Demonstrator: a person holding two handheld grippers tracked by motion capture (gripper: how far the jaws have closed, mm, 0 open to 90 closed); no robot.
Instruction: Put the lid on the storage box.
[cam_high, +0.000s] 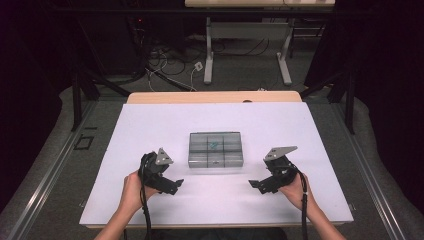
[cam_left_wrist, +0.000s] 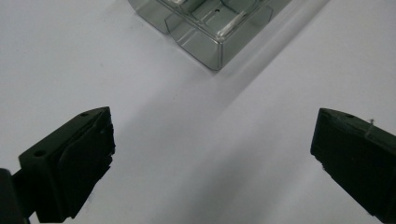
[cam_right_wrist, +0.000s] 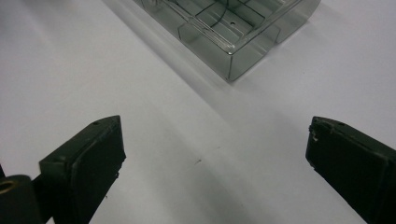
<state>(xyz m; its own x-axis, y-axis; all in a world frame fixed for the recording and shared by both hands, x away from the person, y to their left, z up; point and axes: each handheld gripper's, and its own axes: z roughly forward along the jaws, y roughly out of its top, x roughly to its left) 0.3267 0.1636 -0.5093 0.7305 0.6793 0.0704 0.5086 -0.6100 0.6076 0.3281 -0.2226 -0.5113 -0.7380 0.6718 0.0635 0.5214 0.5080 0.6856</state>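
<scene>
A clear plastic compartment box lies closed in the middle of the white table top, with a small teal item in its middle section. My left gripper is held low at the box's near left, jaws wide open and empty. Held at the near right, my right gripper is also open and empty. One corner of the box appears ahead in the left gripper view, past my left gripper. Another corner of the box lies beyond my right gripper in the right gripper view.
The white sheet covers a wooden table whose far edge shows bare wood. Beyond it stand table legs and loose cables on the floor. Dark curtains close in both sides.
</scene>
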